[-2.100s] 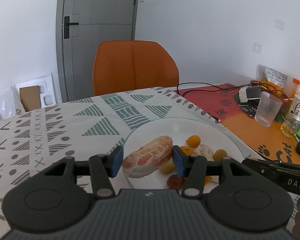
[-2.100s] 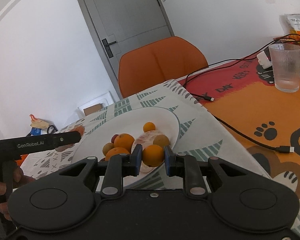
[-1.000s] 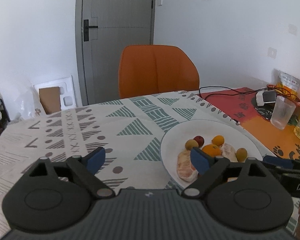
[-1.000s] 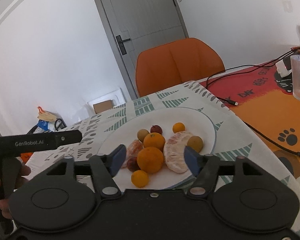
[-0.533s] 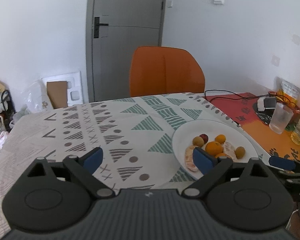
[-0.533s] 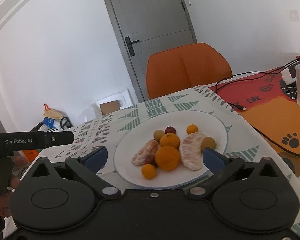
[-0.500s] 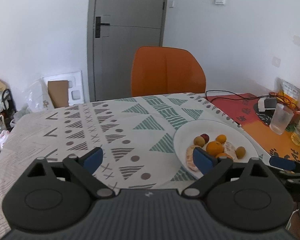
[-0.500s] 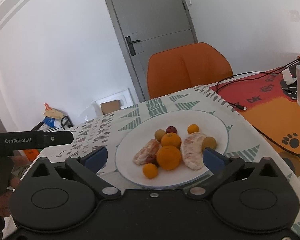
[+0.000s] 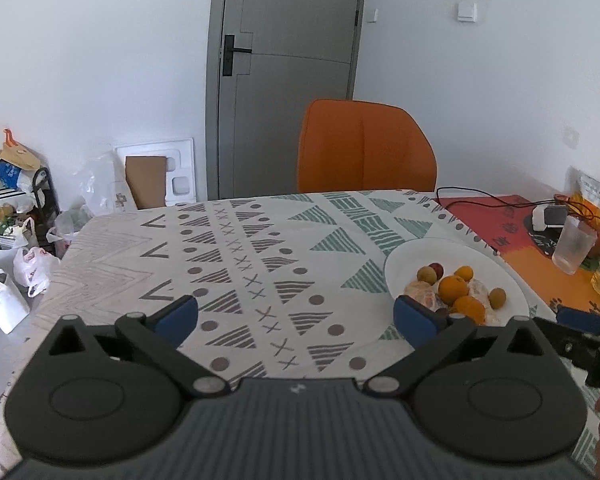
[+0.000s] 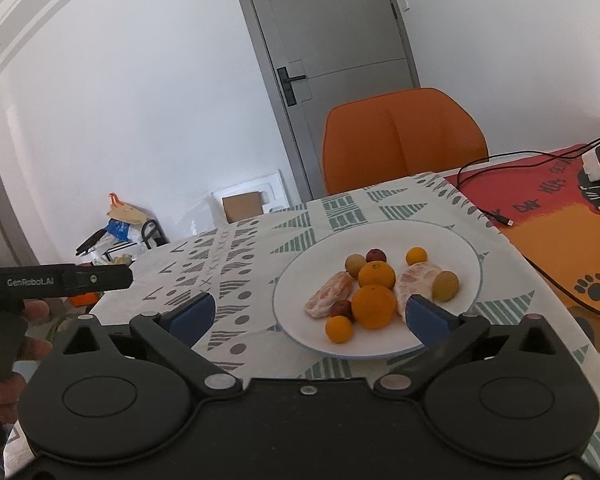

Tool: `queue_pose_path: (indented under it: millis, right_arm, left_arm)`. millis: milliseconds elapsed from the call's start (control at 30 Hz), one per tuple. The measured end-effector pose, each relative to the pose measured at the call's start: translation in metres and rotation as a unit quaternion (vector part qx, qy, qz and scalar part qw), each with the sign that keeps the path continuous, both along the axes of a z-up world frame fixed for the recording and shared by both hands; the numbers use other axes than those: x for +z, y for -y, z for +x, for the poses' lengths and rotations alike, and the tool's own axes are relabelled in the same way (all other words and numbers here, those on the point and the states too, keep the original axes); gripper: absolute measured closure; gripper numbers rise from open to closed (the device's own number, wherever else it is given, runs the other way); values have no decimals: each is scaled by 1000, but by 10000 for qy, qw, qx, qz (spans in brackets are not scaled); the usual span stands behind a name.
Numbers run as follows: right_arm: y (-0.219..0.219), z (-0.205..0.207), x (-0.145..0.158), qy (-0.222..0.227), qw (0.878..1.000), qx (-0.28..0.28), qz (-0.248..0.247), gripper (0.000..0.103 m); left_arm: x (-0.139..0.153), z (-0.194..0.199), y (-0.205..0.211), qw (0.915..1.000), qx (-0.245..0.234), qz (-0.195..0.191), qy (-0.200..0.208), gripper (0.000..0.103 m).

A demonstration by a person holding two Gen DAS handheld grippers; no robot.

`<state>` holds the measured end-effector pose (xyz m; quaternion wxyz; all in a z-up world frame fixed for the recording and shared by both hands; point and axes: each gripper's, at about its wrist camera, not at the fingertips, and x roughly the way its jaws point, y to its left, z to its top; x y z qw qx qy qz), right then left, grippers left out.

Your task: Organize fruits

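A white plate (image 10: 452,240) on the patterned tablecloth holds several fruits: two oranges (image 10: 374,306), peeled citrus halves (image 10: 330,289), small orange, green and dark red fruits. The plate also shows in the left wrist view (image 9: 416,258) at the right. My right gripper (image 10: 310,314) is open and empty, held back just short of the plate's near rim. My left gripper (image 9: 296,316) is open and empty above the tablecloth, left of the plate. The left tool's body (image 10: 60,276) shows at the left of the right wrist view.
An orange chair (image 9: 364,148) stands behind the table. A red and orange mat (image 10: 560,216) with a black cable (image 10: 500,216), a glass (image 9: 574,246) and a bottle lies on the right. Bags and boxes sit on the floor at left (image 9: 16,240).
Both grippers let go of fruit onto the plate, opened wide and pulled back and up from the plate. The plate now looks smaller and farther in both views.
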<state>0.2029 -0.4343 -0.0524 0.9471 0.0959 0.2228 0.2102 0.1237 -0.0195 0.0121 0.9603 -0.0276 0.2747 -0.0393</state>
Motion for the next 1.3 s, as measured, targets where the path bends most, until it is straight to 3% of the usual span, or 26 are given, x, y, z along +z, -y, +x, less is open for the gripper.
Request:
queue_pose_path:
  millis: [467, 800, 1033, 1200, 1300]
  right_arm:
    - [-7, -15, 4, -207, 9987, 408, -205, 0]
    - [6, -29, -11, -671, 9961, 478, -319, 0]
    - [18, -40, -4, -377, 9986, 276, -255, 0]
    - [24, -39, -2, -484, 9979, 427, 7, 0]
    - [22, -39, -1, -429, 9983, 343, -190, 0]
  left_arm:
    - [5, -39, -37, 9991, 417, -80, 67, 0]
    - [2, -65, -37, 9987, 490, 36, 115, 0]
    - [-7, -82, -33, 9986, 522, 77, 85, 0]
    - [-12, -88, -32, 9981, 581, 201, 86, 0]
    - [-14, -91, -33, 9981, 585, 193, 76, 0]
